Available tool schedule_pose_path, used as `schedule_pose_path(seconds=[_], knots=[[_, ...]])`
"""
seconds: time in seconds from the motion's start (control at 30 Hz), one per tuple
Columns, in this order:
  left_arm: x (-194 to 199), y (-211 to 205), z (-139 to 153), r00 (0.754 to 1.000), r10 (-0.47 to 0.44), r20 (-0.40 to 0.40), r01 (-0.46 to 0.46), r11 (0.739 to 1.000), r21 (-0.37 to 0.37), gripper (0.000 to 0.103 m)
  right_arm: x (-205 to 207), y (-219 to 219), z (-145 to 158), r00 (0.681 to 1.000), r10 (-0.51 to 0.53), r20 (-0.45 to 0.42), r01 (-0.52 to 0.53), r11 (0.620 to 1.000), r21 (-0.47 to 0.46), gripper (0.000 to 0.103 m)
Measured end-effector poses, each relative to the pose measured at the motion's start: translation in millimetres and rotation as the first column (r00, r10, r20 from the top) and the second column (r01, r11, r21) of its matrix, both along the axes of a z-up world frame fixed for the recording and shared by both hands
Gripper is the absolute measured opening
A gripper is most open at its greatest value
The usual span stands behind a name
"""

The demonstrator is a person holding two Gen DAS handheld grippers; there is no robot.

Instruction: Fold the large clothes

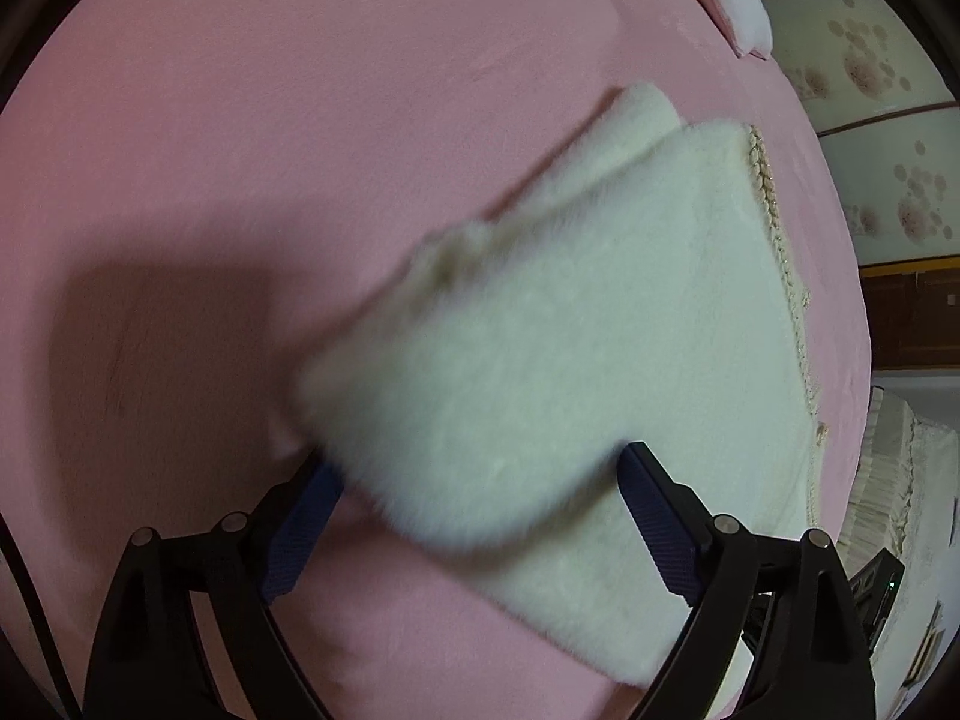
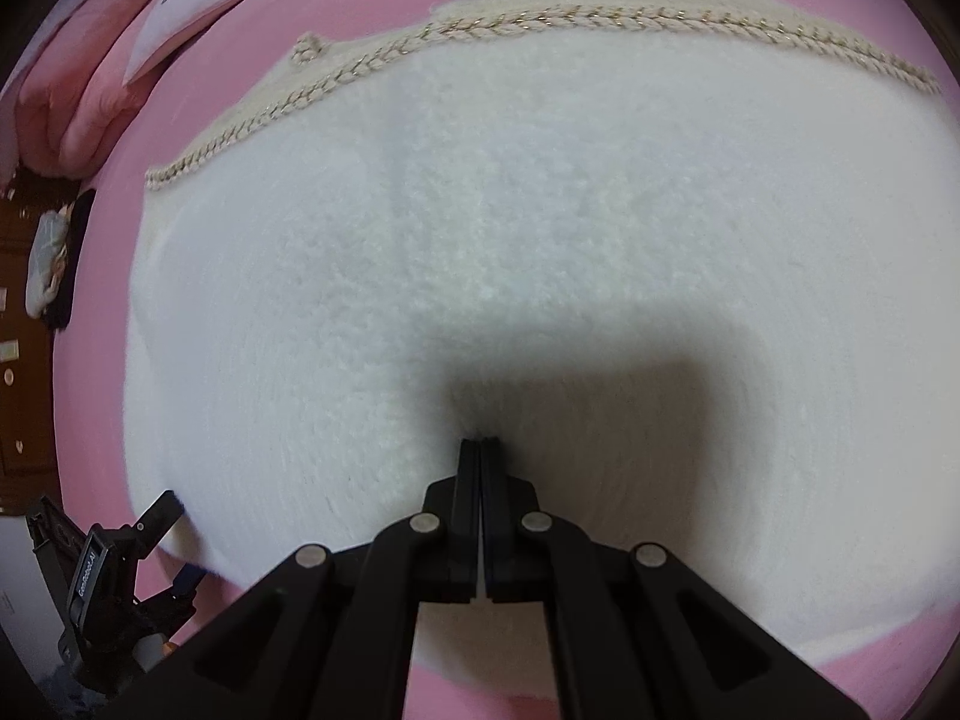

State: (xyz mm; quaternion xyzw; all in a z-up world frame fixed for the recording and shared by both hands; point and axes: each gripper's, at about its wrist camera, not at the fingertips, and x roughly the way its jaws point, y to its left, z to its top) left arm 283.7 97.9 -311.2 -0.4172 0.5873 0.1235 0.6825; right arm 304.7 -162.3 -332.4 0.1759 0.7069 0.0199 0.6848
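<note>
A fluffy white garment (image 1: 576,324) with a braided beige trim (image 1: 780,252) lies folded on the pink bed. A folded flap or sleeve (image 1: 480,420) of it sits blurred between the fingers of my left gripper (image 1: 480,468), whose jaws stand wide apart around it without closing. In the right wrist view the garment (image 2: 510,228) fills the frame, trim (image 2: 540,21) at the far edge. My right gripper (image 2: 481,441) is shut, its tips pressed against the fluffy fabric; whether they pinch fabric is hidden. The left gripper also shows in the right wrist view (image 2: 174,534) at the garment's left edge.
The pink bedsheet (image 1: 270,150) spreads around the garment. Pink and white pillows (image 2: 120,48) lie at the bed's head. A patterned wardrobe (image 1: 870,90) and dark wooden furniture (image 2: 18,300) stand beyond the bed's edges.
</note>
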Motion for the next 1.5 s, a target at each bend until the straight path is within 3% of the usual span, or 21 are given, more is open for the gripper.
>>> schedule_pose_path(seconds=[0.2,0.33,0.4,0.43,0.5,0.57,0.63,0.77,0.97,1.07,1.17,1.27,1.4,1.5], knots=[[25,8,-5,0.999,-0.009,0.035,0.01,1.0,-0.015,0.091,-2,3,3,0.999,-0.037,0.015,0.038,0.999,-0.037,0.0],[17,13,-5,0.998,-0.012,0.06,0.014,0.999,-0.033,0.092,-7,12,5,0.999,-0.038,0.035,0.04,0.997,-0.073,0.0],[11,15,-6,0.997,-0.015,0.07,0.022,0.995,-0.094,0.092,-8,14,6,0.998,-0.046,0.04,0.049,0.996,-0.081,0.0],[9,14,-9,0.997,-0.011,0.077,0.023,0.987,-0.158,0.092,-9,15,6,0.998,-0.051,0.044,0.054,0.995,-0.085,0.0],[2,12,-14,0.996,0.019,0.084,0.005,0.96,-0.281,0.086,-12,19,8,0.997,-0.054,0.054,0.06,0.994,-0.096,0.0],[-6,15,-16,0.995,0.068,0.08,-0.04,0.95,-0.311,0.066,-14,23,10,0.997,-0.045,0.07,0.053,0.992,-0.114,0.0],[-14,21,-21,0.987,0.137,0.088,-0.102,0.941,-0.321,0.055,-17,30,12,0.996,-0.029,0.084,0.04,0.99,-0.136,0.0],[-31,33,-32,0.946,0.307,0.099,-0.243,0.88,-0.407,0.043,-19,42,11,0.995,0.014,0.097,0.004,0.983,-0.185,0.0],[-27,24,-11,0.957,0.247,0.152,-0.199,0.94,-0.277,0.03,-26,73,11,0.987,0.097,0.126,-0.062,0.964,-0.258,0.0],[-17,14,17,0.97,0.129,0.204,-0.108,0.988,-0.11,0.021,-33,82,12,0.983,0.111,0.144,-0.07,0.962,-0.265,0.0],[-11,0,47,0.962,0.002,0.271,-0.014,0.999,0.043,0.018,-46,86,13,0.98,0.121,0.159,-0.077,0.963,-0.257,0.0],[-8,-15,78,0.927,-0.049,0.372,0.025,0.997,0.07,0.017,-56,76,20,0.97,0.157,0.188,-0.107,0.962,-0.252,0.0],[-6,-46,122,0.854,-0.166,0.492,0.107,0.983,0.146,0.017,-64,75,18,0.957,0.184,0.225,-0.136,0.967,-0.213,0.0],[-5,-75,152,0.807,-0.274,0.523,0.184,0.958,0.218,0.017,-71,64,18,0.949,0.186,0.256,-0.148,0.976,-0.158,0.0]])
